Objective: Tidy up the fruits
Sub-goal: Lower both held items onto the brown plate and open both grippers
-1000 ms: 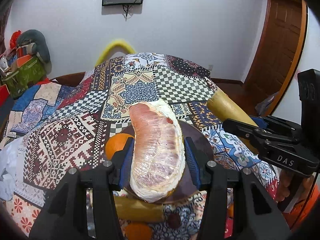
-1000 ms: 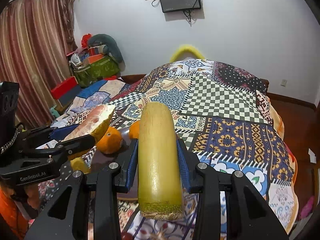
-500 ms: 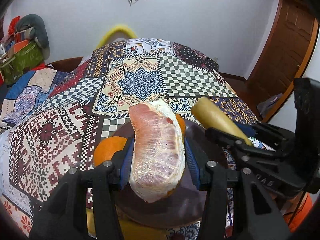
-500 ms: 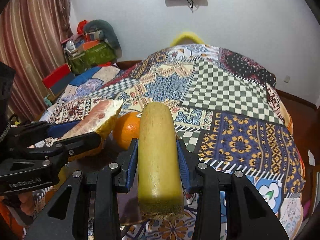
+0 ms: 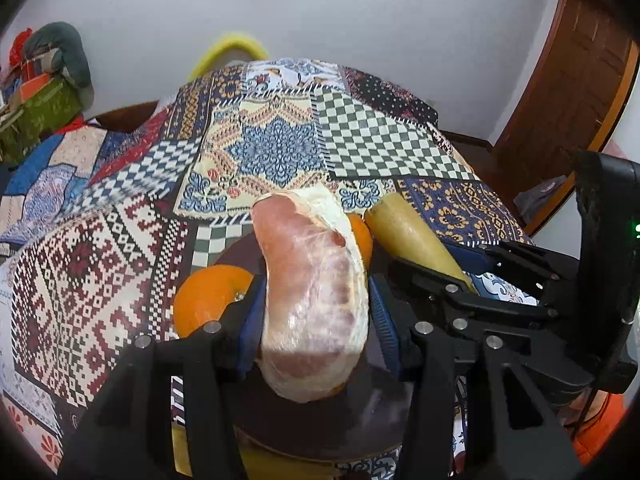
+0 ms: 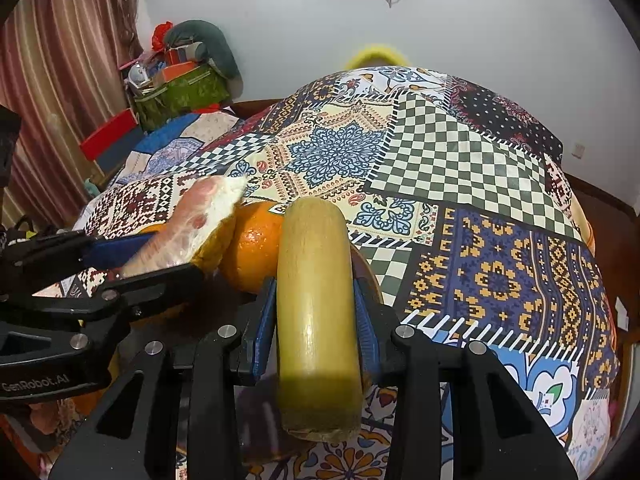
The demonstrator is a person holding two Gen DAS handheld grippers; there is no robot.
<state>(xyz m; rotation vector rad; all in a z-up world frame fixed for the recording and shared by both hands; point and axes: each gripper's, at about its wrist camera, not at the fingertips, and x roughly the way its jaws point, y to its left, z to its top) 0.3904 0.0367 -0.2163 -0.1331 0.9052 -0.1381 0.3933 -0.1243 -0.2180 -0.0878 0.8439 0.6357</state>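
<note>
My left gripper (image 5: 316, 294) is shut on a plastic-wrapped pomelo wedge (image 5: 316, 312) with pink flesh and white pith. It hangs just over a dark brown plate (image 5: 320, 428). One orange (image 5: 204, 300) lies on the plate to the wedge's left, another orange (image 5: 362, 236) behind it. My right gripper (image 6: 316, 304) is shut on a yellow-green cane stick (image 6: 316, 280), held lengthwise over the plate's right rim (image 6: 368, 276), beside the orange (image 6: 256, 252). In the right wrist view the wedge (image 6: 200, 224) and the left gripper (image 6: 140, 264) appear at the left.
The plate rests on a bed covered by a patchwork quilt (image 5: 276, 152). A yellow piece (image 5: 280, 466) lies at the plate's near edge. Boxes and bags (image 6: 180, 84) are piled by a curtain (image 6: 60, 80) at the left. A wooden door (image 5: 560, 100) stands at the right.
Both grippers have moved forward and down over the plate, each still holding its item. The oranges and plate now sit closer, and the two grippers are nearer each other.
</note>
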